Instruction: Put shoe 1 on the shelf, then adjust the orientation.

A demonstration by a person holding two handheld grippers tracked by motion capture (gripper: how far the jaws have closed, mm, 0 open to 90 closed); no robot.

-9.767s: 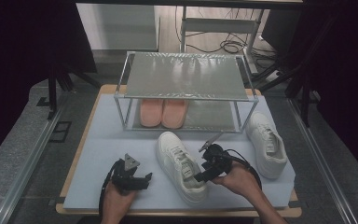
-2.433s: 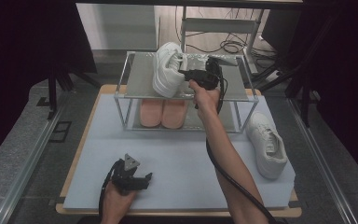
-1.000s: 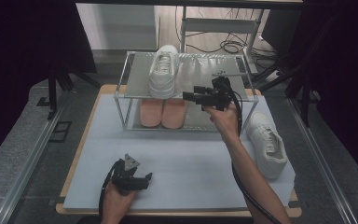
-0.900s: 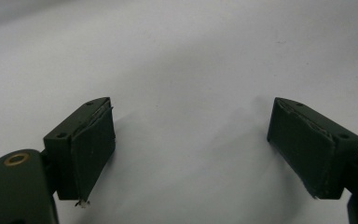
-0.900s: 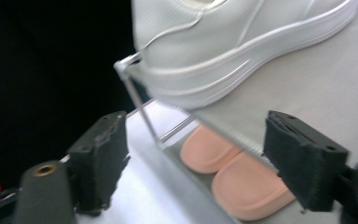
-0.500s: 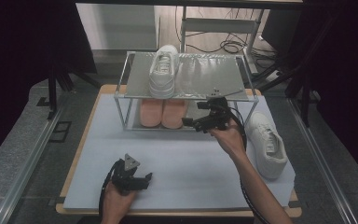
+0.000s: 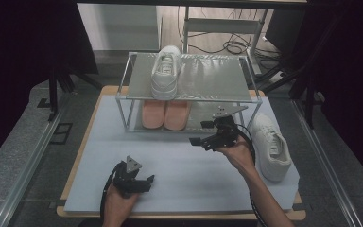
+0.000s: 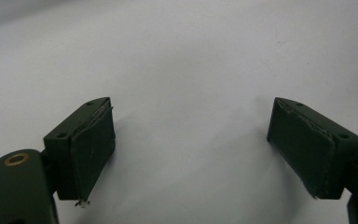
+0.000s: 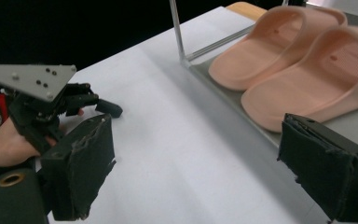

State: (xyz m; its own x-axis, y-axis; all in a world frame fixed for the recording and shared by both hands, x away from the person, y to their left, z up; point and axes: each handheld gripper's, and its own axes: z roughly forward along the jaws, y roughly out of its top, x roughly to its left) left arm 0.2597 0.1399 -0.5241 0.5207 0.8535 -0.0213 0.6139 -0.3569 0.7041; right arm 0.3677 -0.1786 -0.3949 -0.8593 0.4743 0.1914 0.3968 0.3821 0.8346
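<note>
Up top, white sneaker [image 7: 166,72], apparently upright, toe toward the person.

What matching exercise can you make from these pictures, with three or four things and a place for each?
Things:
1. white shoe
2. second white shoe
3. pink slippers
4. left tool

Places:
A. lower shelf of the rack
B. near the front edge of the mat, open, nothing held
C. top shelf of the rack
D. on the mat, right of the rack

Pairs: 1-C, 2-D, 3-A, 4-B
</note>
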